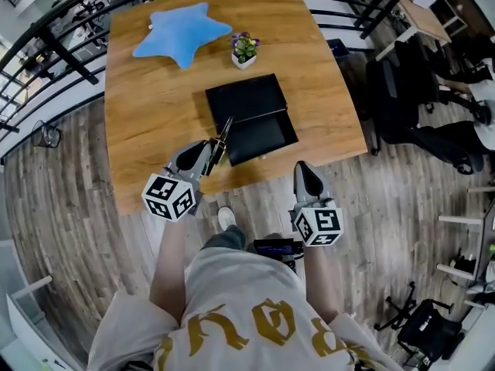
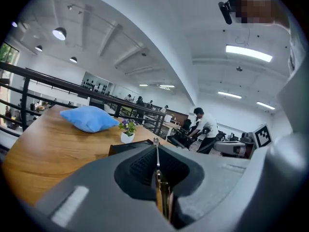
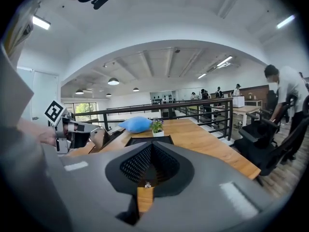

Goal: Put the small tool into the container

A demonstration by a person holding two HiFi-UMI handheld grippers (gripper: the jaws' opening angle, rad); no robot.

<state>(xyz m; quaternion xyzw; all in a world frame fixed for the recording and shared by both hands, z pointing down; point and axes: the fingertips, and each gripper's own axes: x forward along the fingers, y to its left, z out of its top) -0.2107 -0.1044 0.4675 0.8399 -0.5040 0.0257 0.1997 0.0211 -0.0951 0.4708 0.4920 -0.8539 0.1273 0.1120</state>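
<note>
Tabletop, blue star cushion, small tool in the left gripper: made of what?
Tabletop: wood or wood-look laminate, matte, visible grain.
Blue star cushion: soft fabric, puffy rounded points.
Small tool: thin shiny blade, likely steel; yellowish handle, material unclear.

Open-plan office: desks point(image 1: 424, 20), swivel chairs point(image 1: 394, 99), ceiling strip lights point(image 2: 248, 53).

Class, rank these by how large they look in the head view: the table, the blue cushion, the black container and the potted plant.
1. table
2. black container
3. blue cushion, close behind the container
4. potted plant
</note>
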